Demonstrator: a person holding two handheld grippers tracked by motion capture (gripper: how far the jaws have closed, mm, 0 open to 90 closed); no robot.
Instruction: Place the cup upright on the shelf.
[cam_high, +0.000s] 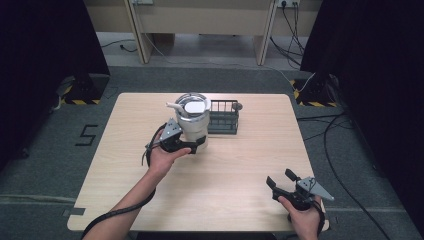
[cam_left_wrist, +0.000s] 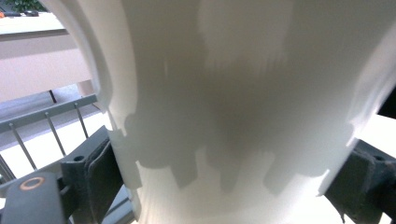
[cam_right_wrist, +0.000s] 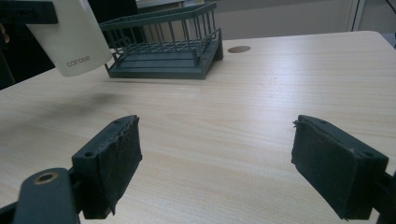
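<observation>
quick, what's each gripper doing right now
Left gripper: shut on the white cup, held off the table.
Right gripper: open, holding nothing.

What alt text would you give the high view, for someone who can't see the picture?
Seen from above, a person's left hand holds a gripper clamped around a white tumbler with a lid and straw, beside a dark wire rack on a light wooden table. The right gripper rests open near the table's front right corner, holding nothing.
</observation>
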